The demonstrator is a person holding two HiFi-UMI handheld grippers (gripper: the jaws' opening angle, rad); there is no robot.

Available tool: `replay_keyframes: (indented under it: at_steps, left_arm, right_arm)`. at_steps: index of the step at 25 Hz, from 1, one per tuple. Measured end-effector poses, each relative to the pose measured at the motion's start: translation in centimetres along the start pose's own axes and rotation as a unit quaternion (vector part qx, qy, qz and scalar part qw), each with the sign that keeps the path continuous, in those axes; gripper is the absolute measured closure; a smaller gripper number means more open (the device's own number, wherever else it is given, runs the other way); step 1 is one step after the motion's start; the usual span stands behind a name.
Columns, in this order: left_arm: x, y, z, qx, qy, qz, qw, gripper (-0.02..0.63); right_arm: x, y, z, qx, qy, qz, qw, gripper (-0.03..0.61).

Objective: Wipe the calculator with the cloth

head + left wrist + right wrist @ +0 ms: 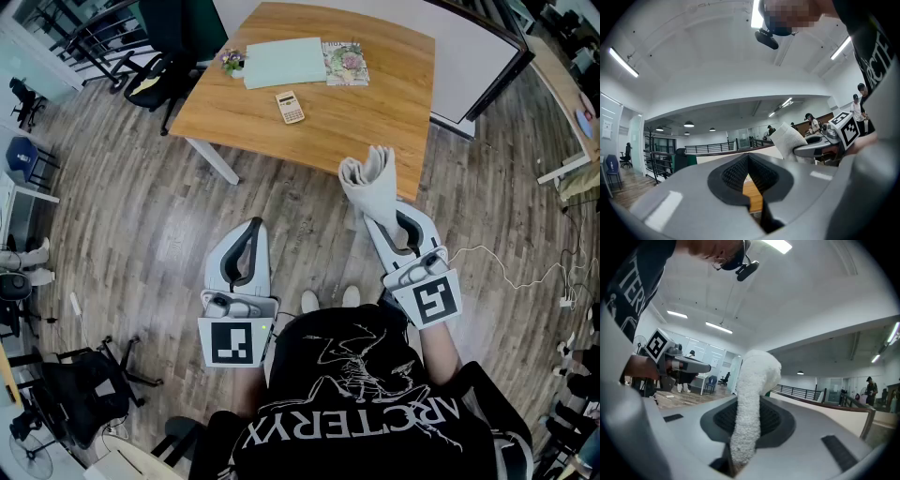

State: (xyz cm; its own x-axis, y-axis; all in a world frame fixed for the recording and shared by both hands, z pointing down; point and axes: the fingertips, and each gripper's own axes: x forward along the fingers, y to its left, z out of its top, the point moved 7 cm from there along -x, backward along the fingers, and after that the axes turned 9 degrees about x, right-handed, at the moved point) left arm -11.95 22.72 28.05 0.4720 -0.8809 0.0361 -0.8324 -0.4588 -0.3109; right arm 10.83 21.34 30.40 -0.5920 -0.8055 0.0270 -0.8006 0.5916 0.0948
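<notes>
Two claws are held side by side above the wooden floor: the right gripper [394, 221] is clamped on a white cloth [369, 182], whose bunched end sticks out past its tips, and the left gripper [252, 228], beside it, has its jaws together with nothing in them. The calculator [290, 107] lies well ahead of both claws on the wooden table [375, 112], with a pale green pad [284, 62] and a flowered booklet [345, 63] just beyond it.

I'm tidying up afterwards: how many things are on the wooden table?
4: the calculator near the middle, a pale green folder at the far edge, a magazine to its right, a small plant to its left. None seems hidden.
</notes>
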Motion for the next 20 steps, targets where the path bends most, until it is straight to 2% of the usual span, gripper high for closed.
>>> replay_keyframes:
  at_steps: [20]
  left_arm:
    - [1.2, -1.0, 0.1, -0.002, 0.007, 0.004, 1.0, 0.604]
  right_arm:
    - [-0.8, -1.9, 0.1, 0.011, -0.011, -0.013, 1.0, 0.491]
